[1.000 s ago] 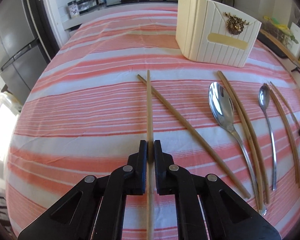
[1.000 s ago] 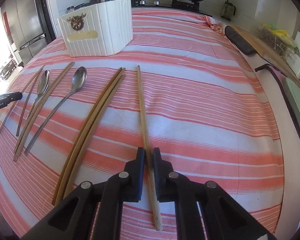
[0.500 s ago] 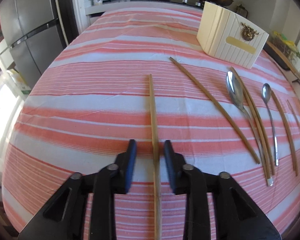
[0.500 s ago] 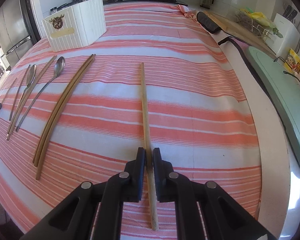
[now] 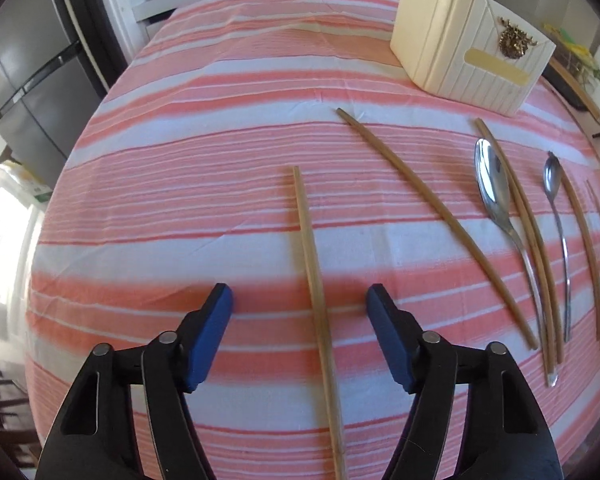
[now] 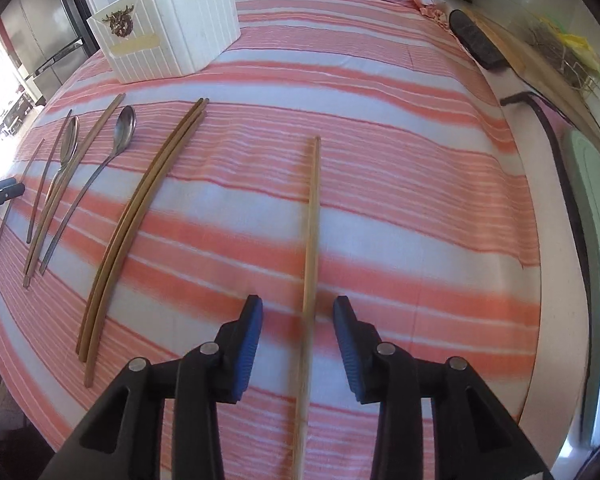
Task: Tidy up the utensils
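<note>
A pale wooden chopstick (image 5: 309,248) lies on the striped cloth between the pads of my left gripper (image 5: 298,294), whose jaws are opening and do not touch it. Another pale chopstick (image 6: 313,216) lies between the pads of my right gripper (image 6: 298,304), also opening and clear of it. The white ribbed utensil holder (image 5: 472,56) (image 6: 168,28) stands at the far side. Between the two loose chopsticks lie a darker single chopstick (image 5: 436,216), a chopstick pair (image 6: 140,216), a large spoon (image 5: 496,196) (image 6: 120,136) and a small spoon (image 5: 556,208) (image 6: 68,144).
The striped tablecloth (image 6: 400,128) covers the whole table. A counter with a dark mat (image 6: 476,44), a wooden board and a pale green appliance (image 6: 596,280) runs along the right edge. A steel fridge (image 5: 28,80) stands left, with a stove counter behind the table.
Both grippers were shut on their chopsticks a second ago and have let go, the left first. Each hand has shifted its chopstick sideways, away from the row of utensils.
</note>
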